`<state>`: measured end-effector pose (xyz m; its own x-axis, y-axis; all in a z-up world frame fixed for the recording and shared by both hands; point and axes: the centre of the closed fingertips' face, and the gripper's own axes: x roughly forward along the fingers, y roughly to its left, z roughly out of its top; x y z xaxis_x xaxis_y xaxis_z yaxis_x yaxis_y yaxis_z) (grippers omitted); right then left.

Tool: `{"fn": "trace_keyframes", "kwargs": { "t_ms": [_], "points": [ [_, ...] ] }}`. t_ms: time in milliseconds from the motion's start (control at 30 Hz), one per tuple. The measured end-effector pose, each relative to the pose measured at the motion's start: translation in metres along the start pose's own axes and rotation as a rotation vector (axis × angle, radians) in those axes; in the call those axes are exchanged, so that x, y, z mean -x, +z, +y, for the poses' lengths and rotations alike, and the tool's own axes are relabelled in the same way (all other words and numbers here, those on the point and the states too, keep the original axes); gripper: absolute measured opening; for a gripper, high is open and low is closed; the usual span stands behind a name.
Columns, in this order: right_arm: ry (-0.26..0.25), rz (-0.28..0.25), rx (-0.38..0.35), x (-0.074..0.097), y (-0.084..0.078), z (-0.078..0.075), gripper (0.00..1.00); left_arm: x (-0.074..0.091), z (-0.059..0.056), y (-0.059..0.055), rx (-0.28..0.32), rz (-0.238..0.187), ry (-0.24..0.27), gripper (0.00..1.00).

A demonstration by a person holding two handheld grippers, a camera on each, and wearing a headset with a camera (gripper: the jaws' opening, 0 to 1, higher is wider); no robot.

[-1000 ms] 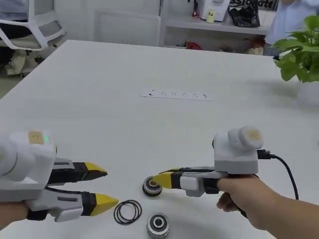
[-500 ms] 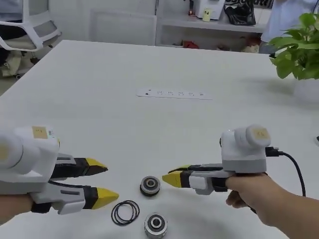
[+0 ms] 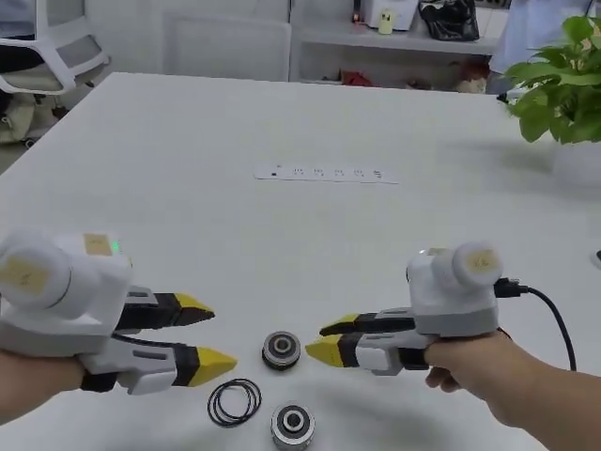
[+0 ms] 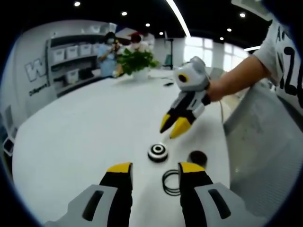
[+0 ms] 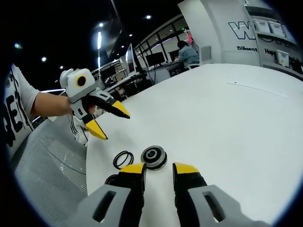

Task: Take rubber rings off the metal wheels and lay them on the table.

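Fingers of the left gripper stand wide apart and empty, while those of the right gripper are open by a narrower gap, also holding nothing. Between the two sets of tips sits one metal wheel, flat on the tabletop. It has a dark band round its rim that looks like a rubber ring not yet removed. A second wheel lies closer to the person, and a small pile of loose rings, thin, black and overlapping, rests just beside it on the left. The right gripper view looks straight at the first wheel, which lies just ahead of its tips. The step in hand appears to be closing on that wheel. It would go best if one gripper pins the metal hub against the tabletop while the other hooks a single tip under the band and peels it outward, not pinching the whole wheel, which could skid on the smooth surface. The freed ring could then go with the pile. Further out, a white power strip lies mid-table and a leafy plant stands at the far right. Both gripper views show wall lettering that starts with a large W. The smaller line beneath is too small to read with confidence.
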<state>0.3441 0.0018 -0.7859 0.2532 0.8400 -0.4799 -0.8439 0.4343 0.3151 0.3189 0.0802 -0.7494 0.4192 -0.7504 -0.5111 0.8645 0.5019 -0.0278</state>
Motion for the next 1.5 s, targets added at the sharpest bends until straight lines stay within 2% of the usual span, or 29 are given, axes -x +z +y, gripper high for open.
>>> {"fn": "trace_keyframes", "kwargs": {
  "t_ms": [300, 700, 1033, 1167, 1500],
  "points": [
    [0.009, 0.041, 0.079, -0.008, -0.008, 0.003, 0.21, -0.011, 0.001, 0.001, -0.004, 0.007, -0.013, 0.39],
    [0.025, 0.066, 0.124, -0.014, -0.014, 0.007, 0.22, -0.03, -0.002, 0.002, 0.0, 0.017, -0.04, 0.38],
    [0.037, 0.065, 0.133, -0.018, -0.015, 0.011, 0.23, -0.046, -0.008, -0.002, 0.005, 0.034, -0.068, 0.36],
    [0.038, 0.064, 0.134, -0.018, -0.015, 0.011, 0.23, -0.052, -0.01, 0.0, 0.015, 0.033, -0.078, 0.36],
    [0.037, 0.065, 0.128, -0.018, -0.017, 0.01, 0.23, -0.065, -0.011, -0.002, 0.031, 0.045, -0.087, 0.33]
  ]
}}
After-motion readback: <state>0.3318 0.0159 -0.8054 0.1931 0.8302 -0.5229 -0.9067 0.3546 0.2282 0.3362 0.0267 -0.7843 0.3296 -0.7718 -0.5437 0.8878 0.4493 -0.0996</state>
